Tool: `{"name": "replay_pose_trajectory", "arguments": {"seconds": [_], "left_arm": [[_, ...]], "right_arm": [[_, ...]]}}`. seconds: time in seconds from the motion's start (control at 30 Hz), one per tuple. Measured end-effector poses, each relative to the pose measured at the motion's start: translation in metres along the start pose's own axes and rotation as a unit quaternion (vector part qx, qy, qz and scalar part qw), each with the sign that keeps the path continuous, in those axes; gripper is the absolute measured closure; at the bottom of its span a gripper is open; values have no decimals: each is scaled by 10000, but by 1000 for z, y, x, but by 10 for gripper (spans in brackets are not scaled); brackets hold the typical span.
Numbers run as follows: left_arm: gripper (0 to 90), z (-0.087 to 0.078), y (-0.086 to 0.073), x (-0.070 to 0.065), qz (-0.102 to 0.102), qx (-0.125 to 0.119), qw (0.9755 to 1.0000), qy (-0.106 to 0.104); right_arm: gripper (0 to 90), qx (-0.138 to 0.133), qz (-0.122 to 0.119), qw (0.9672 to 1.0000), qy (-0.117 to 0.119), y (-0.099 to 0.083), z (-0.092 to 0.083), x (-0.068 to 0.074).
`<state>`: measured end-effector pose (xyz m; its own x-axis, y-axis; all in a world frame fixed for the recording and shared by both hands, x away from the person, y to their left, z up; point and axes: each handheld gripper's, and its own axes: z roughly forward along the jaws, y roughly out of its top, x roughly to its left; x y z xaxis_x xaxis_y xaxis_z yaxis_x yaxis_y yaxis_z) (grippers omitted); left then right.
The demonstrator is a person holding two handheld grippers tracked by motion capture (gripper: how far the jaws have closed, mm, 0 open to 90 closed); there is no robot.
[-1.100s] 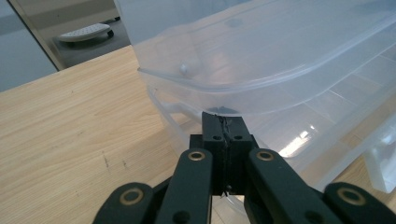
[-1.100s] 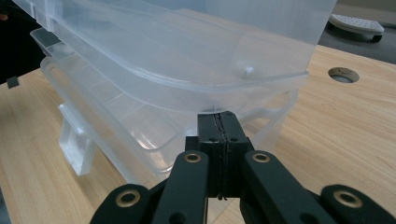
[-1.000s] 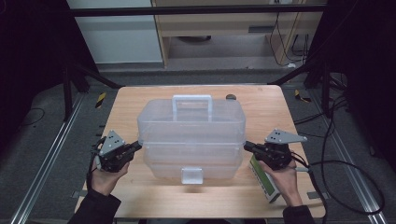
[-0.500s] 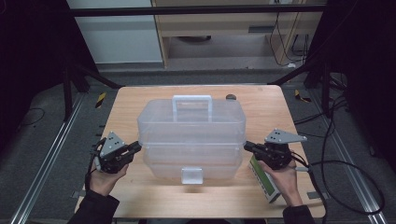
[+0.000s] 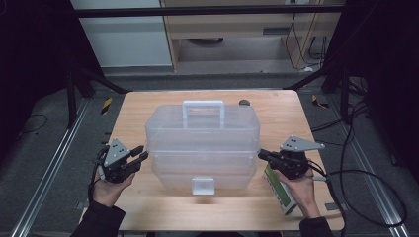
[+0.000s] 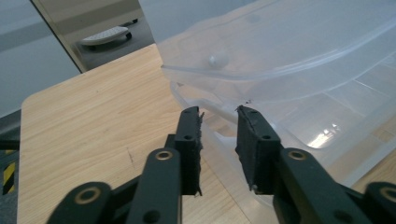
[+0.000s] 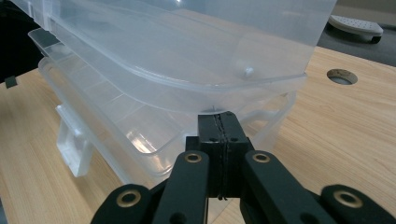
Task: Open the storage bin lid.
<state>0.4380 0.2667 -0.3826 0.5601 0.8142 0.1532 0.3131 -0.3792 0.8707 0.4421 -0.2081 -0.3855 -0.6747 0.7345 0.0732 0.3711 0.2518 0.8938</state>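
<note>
While the clear plastic box (image 5: 202, 143) sits at the middle of the wooden counter (image 5: 133, 108), a hand-held gripper flanks it on either side. Its white handle (image 5: 202, 105) stands up at the 12 o'clock side and its latch (image 5: 203, 185) hangs at the 6 o'clock edge. At the box's 9 o'clock end the left hand-held gripper (image 5: 140, 154) points at the stacked tiers; its jaws have just been opening and now stand apart with a clear gap, nothing pressed between the pads (image 6: 191, 135), their tips just short of the tray's rim. At the 3 o'clock end the right hand-held gripper (image 5: 262, 154) has its jaws fully closed, pad against pad, tips right under the lip of the upper tier; nothing shows between them. Beneath the right hand (image 5: 301, 190), at about 4 o'clock from the box, a green and white carton (image 5: 277, 195) lies flat. Near the 1 o'clock corner of the box a round hole (image 7: 342, 76) is cut in the counter.
</note>
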Motion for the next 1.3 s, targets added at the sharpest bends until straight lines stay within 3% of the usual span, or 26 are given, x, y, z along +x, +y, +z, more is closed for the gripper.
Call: {"name": "replay_pose_trajectory", "arguments": {"seconds": [0.3,0.63,0.97,1.2,1.3], "left_arm": [[599,3,2,-4,82,-98,9999,47],[603,10,6,-11,219,-202,9996,31],[606,12,7,-12,166,-213,9996,60],[616,11,8,-12,99,-203,9997,81],[617,11,8,-11,76,-197,9998,72]], "right_arm": [[900,15,7,10000,-23,1,1,-1],[900,24,11,10000,-10,1,2,-1],[900,24,12,10000,-22,2,3,0],[827,50,-83,9999,-99,1,5,1],[781,243,-72,9993,-259,0,7,2]]}}
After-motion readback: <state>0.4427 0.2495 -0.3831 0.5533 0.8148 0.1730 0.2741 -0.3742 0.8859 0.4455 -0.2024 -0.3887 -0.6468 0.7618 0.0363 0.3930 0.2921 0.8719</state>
